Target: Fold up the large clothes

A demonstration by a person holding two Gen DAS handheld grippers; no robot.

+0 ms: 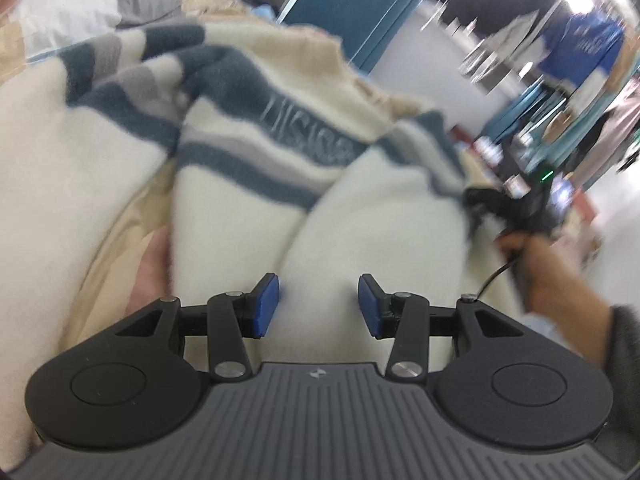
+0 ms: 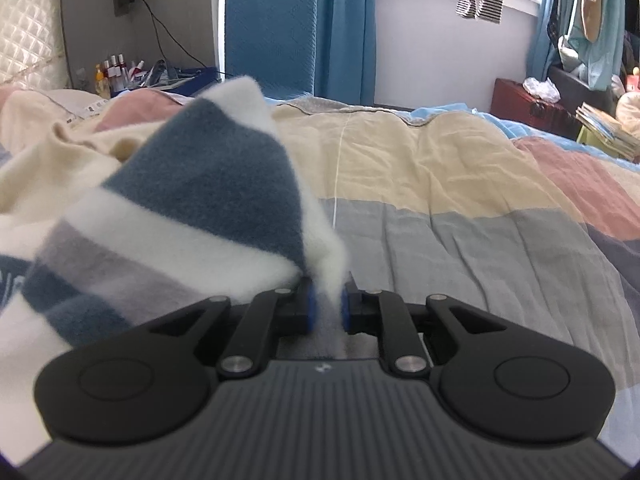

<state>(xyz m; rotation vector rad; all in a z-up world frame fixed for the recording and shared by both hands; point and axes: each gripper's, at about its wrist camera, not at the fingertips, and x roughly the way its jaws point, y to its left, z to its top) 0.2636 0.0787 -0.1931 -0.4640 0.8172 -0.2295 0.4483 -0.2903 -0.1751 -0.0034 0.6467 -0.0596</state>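
Observation:
A large cream fleece garment (image 1: 248,168) with blue and grey stripes lies bunched on the bed. My left gripper (image 1: 319,306) is open just above a white fold of it, blue pads apart. My right gripper (image 2: 327,307) is shut on a striped corner of the garment (image 2: 208,208) and holds it lifted above the bedspread. In the left wrist view the right gripper (image 1: 500,208) shows at the right, held by a hand, with the garment's edge in it.
The bed carries a patchwork bedspread (image 2: 460,216) of yellow, grey and pink panels. A blue chair (image 2: 272,28) and blue curtain stand behind the bed. A bedside table with bottles (image 2: 116,72) is at the far left. Books (image 2: 608,128) lie at the right.

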